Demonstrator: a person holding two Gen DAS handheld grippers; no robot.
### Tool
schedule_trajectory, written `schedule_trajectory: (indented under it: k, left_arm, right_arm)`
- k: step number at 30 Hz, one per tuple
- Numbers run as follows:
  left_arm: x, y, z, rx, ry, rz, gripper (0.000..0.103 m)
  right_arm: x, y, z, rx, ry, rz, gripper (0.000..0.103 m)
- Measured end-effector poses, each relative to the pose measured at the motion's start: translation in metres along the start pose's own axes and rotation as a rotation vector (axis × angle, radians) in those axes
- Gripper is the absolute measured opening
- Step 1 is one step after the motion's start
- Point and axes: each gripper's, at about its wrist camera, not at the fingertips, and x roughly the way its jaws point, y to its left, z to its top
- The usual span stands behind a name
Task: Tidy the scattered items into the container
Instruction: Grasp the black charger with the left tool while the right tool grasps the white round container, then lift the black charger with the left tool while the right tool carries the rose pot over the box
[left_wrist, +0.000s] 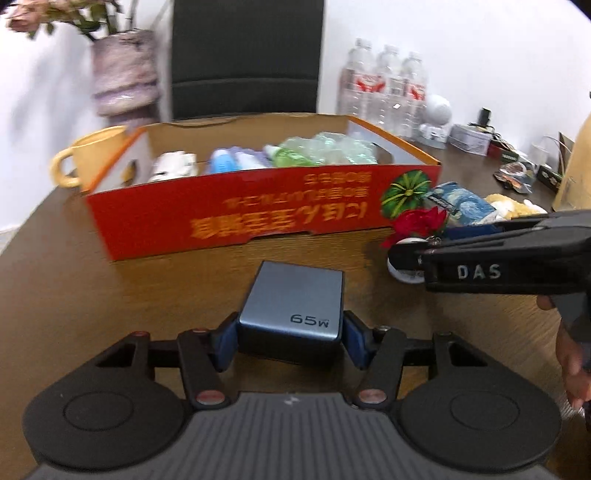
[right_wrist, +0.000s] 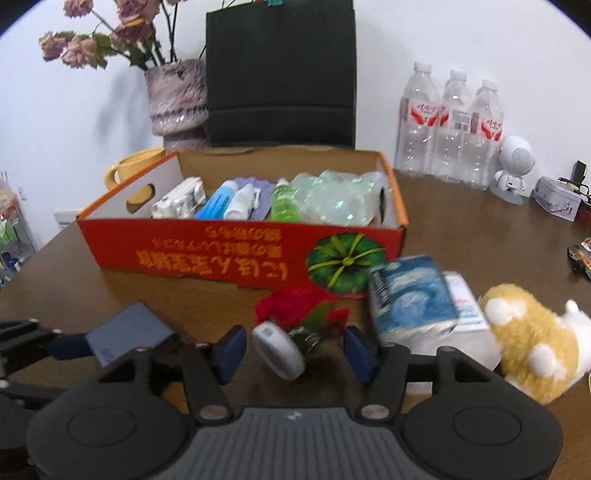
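My left gripper (left_wrist: 290, 341) is shut on a grey 65W charger (left_wrist: 295, 302), held in front of the red cardboard box (left_wrist: 229, 218). The charger also shows in the right wrist view (right_wrist: 129, 332). My right gripper (right_wrist: 293, 349) is open, its blue pads either side of a white round tape measure (right_wrist: 277, 349) with a red flower trinket (right_wrist: 295, 310) behind it. The box (right_wrist: 221, 251) holds a white item, tubes, a green bottle and clear wrap. A blue tissue pack (right_wrist: 413, 295) and a yellow plush toy (right_wrist: 532, 336) lie right of the box.
A yellow mug (left_wrist: 88, 155) stands left of the box, a flower vase (right_wrist: 177, 99) and a black chair (right_wrist: 280, 74) behind it. Three water bottles (right_wrist: 450, 125), a white robot figure (right_wrist: 513, 166) and small clutter stand at the back right of the brown table (right_wrist: 480, 229).
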Motion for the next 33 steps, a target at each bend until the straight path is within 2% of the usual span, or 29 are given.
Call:
schedule_trajectory:
  k: [2, 6, 7, 9, 11, 12, 13, 16, 22, 26, 27, 28, 30, 33]
  left_arm:
    - [-0.007, 0.006, -0.004, -0.022, -0.008, 0.007, 0.058]
    - [-0.015, 0.015, -0.009, -0.056, -0.019, 0.02, 0.058]
    - [-0.015, 0.016, -0.009, -0.061, -0.02, 0.023, 0.058]
    - [-0.015, 0.017, -0.008, -0.061, -0.021, 0.027, 0.058]
    - [-0.014, 0.015, -0.007, -0.049, -0.023, 0.031, 0.058]
    - [-0.014, 0.013, -0.007, -0.042, -0.024, 0.031, 0.058]
    - [-0.015, 0.012, -0.007, -0.04, -0.028, 0.024, 0.058]
    - [-0.022, 0.012, -0.006, -0.049, -0.041, 0.002, 0.057]
    - [-0.031, 0.011, -0.005, -0.061, -0.054, -0.014, 0.054]
    - [-0.041, 0.013, -0.004, -0.089, -0.061, -0.025, 0.054]
    - [-0.045, 0.014, -0.003, -0.097, -0.068, -0.033, 0.054]
    - [-0.049, 0.015, -0.001, -0.106, -0.074, -0.04, 0.054]
    - [-0.056, 0.015, 0.003, -0.103, -0.097, -0.05, 0.054]
    - [-0.061, 0.011, 0.007, -0.083, -0.118, -0.042, 0.054]
  right_arm:
    - [-0.002, 0.007, -0.005, -0.011, -0.013, -0.028, 0.063]
    - [-0.005, 0.021, -0.016, -0.034, -0.039, -0.083, 0.055]
    - [-0.006, 0.024, -0.018, -0.04, -0.046, -0.097, 0.049]
    - [-0.008, 0.031, -0.024, -0.051, -0.059, -0.125, 0.043]
    - [-0.009, 0.038, -0.029, -0.063, -0.071, -0.152, 0.026]
    - [-0.006, 0.038, -0.029, -0.069, -0.062, -0.158, 0.012]
    - [-0.004, 0.035, -0.029, -0.056, -0.056, -0.145, 0.01]
    - [-0.013, 0.031, -0.032, -0.038, -0.088, -0.112, 0.008]
    - [-0.035, 0.05, -0.041, -0.168, -0.152, -0.138, 0.008]
    - [-0.058, 0.056, -0.045, -0.2, -0.185, -0.14, 0.006]
    - [-0.064, 0.058, -0.046, -0.211, -0.196, -0.143, 0.006]
    - [-0.069, 0.059, -0.045, -0.222, -0.206, -0.144, 0.0]
    - [-0.079, 0.061, -0.044, -0.243, -0.223, -0.147, 0.0]
    - [-0.084, 0.059, -0.043, -0.253, -0.19, -0.131, 0.001]
